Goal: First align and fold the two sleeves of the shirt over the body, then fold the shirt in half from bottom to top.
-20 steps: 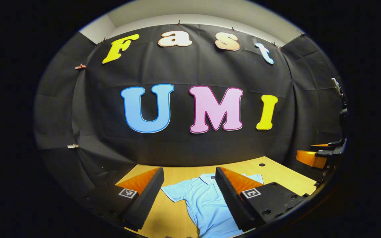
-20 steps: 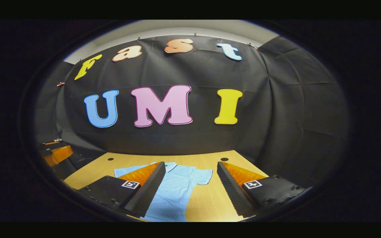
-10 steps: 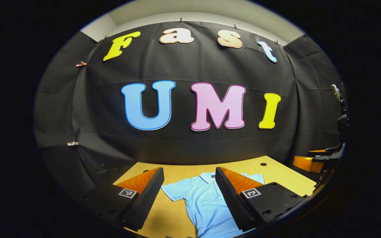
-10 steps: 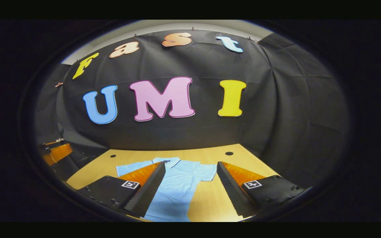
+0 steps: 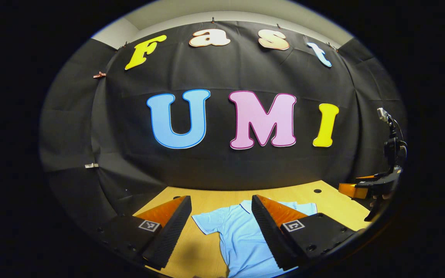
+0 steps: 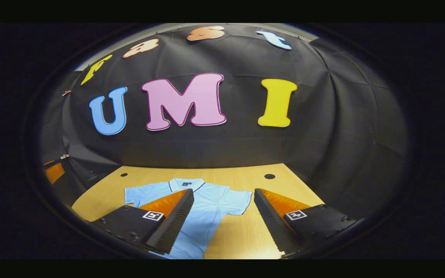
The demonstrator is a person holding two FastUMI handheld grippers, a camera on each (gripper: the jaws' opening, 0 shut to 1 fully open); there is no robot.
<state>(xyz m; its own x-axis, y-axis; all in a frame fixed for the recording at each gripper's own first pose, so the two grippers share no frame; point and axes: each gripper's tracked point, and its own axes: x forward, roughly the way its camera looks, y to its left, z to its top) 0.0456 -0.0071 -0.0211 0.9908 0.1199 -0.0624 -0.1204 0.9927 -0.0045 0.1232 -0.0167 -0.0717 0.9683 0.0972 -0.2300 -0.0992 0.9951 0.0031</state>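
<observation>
In the left gripper view, we see the left claw (image 5: 221,227) spread wide above the tabletop (image 5: 323,200), nothing between its fingers (image 5: 170,231). A light blue shirt (image 5: 242,235) lies flat on the wood below, collar toward the cloth wall (image 5: 222,170), one short sleeve (image 5: 204,224) showing between the fingers and the other sleeve partly hidden behind the right-hand finger. Each finger carries a small square black-and-white marker; we can read no writing on it. At the far right edge the other gripper (image 5: 377,185) hangs above the tabletop corner; how its fingers stand we cannot tell from here.

In the right gripper view, the right claw (image 6: 222,220) is likewise spread wide and holds nothing, poised above the tabletop (image 6: 242,173). The shirt (image 6: 207,208) lies unfolded, both sleeves spread out to the sides, its collar (image 6: 185,184) nearest the wall. A small dark tag sits inside the collar, too small for us to read. Two dark round holes mark the tabletop's far corners. The shirt's lower body runs under the left-hand finger toward the near edge.
</observation>
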